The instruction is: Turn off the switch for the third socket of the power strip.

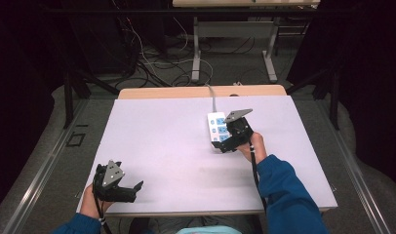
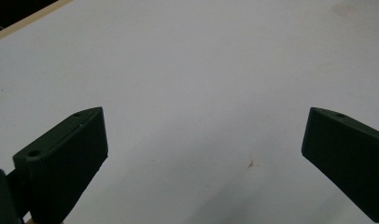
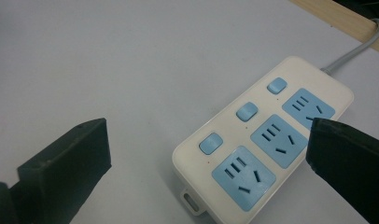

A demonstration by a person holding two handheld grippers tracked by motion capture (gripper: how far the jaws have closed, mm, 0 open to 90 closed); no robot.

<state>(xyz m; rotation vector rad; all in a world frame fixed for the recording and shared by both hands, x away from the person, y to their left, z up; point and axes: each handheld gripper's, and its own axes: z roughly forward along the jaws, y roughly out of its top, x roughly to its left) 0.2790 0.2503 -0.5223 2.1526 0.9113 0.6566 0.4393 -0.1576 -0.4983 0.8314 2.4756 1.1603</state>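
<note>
Strip: white plastic power strip with blue sockets [image 3: 264, 140], table's 1 o'clock, ungrasped.
Right gripper [image 1: 228, 140]: jaws wide, empty, over strip.
Left gripper [image 1: 124, 187]: wide open, empty, 7 o'clock.
Progress: reach made; grasp or switch press left.

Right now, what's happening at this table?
A person holds a two-jaw gripper in each hand over a white table. The right gripper hovers at a white power strip with three blue sockets and three blue switches, jaws open and gripping nothing. The strip's grey cable runs off the far edge. The left gripper rests open near the front edge, away from the strip.
</note>
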